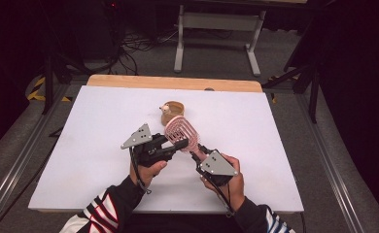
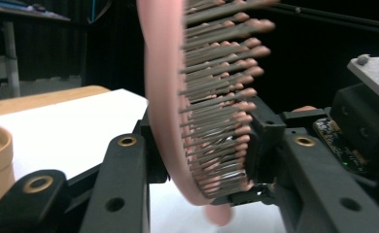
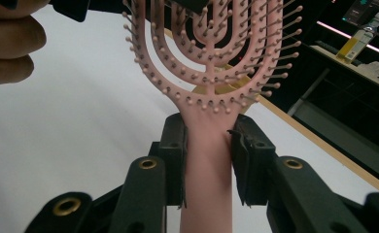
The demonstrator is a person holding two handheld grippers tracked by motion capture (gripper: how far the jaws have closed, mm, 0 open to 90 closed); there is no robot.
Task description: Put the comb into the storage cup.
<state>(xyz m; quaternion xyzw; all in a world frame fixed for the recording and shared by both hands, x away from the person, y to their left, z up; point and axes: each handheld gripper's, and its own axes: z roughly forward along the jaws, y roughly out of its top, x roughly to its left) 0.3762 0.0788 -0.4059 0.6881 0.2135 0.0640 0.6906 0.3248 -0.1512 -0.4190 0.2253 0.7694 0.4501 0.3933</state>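
We see a pink hairbrush held up off the white surface, just below centre of the high view. The right hand-held gripper is closed on the brush handle; in the right gripper view its black jaws pinch the handle just under the paddle head, bristles facing the camera. The left hand-held gripper comes in from the left of the frame and brackets the head. In the left gripper view the head stands edge-on between the jaws, one jaw against the bristle tips and the other beside the smooth back. We judge it closed on the head, though contact on the back side is partly hidden.

Behind the brush, toward upper centre of the high view, sits a small tan round container, near but apart.

The work in hand looks like a pass of the brush between the two hand-held grippers. To do it well, we would keep the right grip firm until the left one bears on the rim rather than on bristles alone. Bristles flex and let the head twist. We would also keep the brush raised, away from the container, and release slowly.
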